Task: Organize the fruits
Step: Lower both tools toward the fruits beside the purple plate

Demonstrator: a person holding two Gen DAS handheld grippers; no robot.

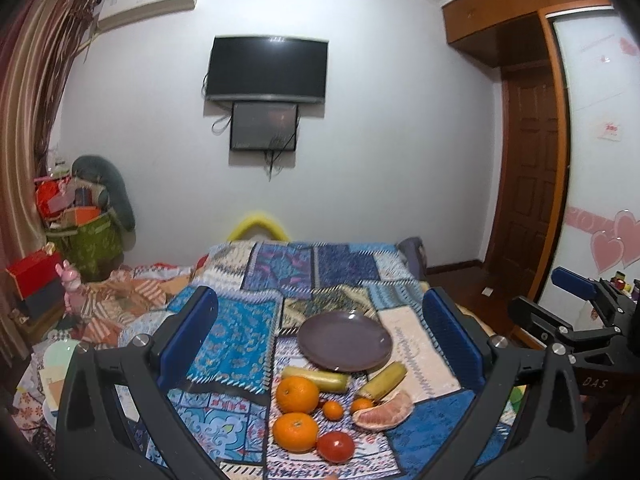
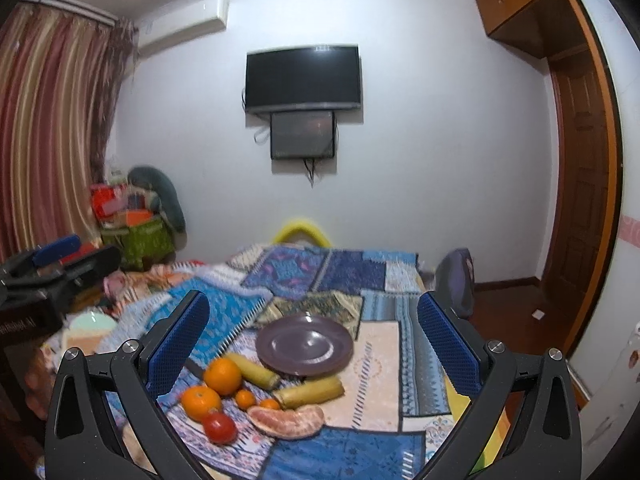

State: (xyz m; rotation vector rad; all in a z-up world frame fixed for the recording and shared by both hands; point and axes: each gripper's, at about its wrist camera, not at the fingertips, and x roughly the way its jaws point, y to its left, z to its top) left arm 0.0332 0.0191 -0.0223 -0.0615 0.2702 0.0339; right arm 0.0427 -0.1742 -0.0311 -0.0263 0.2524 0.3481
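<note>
A purple plate (image 1: 345,341) (image 2: 305,345) lies bare on a patchwork quilt. In front of it lie two large oranges (image 1: 297,395) (image 2: 222,376), two small mandarins (image 1: 333,409) (image 2: 245,398), a red tomato (image 1: 335,446) (image 2: 219,428), two yellow banana pieces (image 1: 382,380) (image 2: 312,391) and a peeled pomelo segment (image 1: 384,413) (image 2: 290,421). My left gripper (image 1: 320,334) is open and empty above the fruit. My right gripper (image 2: 314,334) is open and empty, held above the plate and fruit.
The quilt (image 1: 280,272) covers a bed. Clutter, a red box (image 1: 34,274) and a green bag (image 1: 92,240) sit at the left. A television (image 1: 266,70) hangs on the far wall. A wooden door (image 1: 528,184) and wardrobe are on the right.
</note>
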